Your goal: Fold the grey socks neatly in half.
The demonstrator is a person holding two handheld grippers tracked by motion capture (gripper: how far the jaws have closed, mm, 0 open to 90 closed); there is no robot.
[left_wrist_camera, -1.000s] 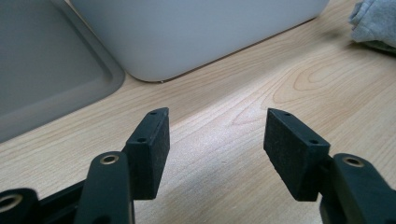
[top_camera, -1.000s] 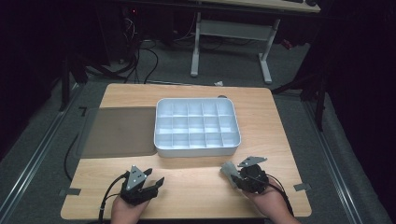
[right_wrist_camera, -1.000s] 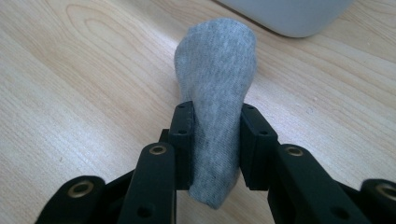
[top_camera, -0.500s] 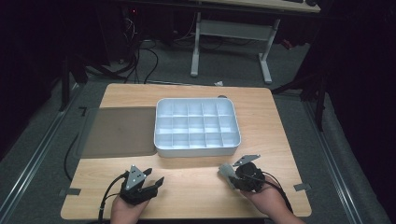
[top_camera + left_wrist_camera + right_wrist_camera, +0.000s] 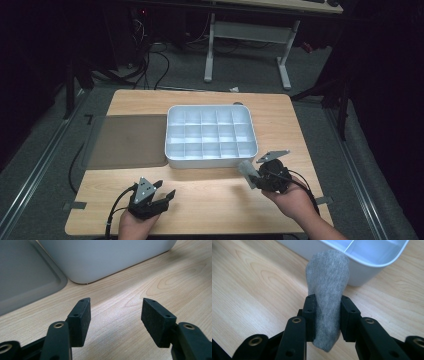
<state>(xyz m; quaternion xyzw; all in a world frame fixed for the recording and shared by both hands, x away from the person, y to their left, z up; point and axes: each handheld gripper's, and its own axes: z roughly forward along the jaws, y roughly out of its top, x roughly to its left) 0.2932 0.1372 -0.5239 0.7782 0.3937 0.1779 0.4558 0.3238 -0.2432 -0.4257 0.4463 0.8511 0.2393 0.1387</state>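
Grey knit sock, soft and folded, was pinched btwn the right gripper pads just above the wood-grain table, right by the white plastic divider tray w/ rounded corners. Left gripper sat w/ jaws apart, nothing in them, near the smooth grey lid.

Left gripper gapes wide; right gripper clamped, held low
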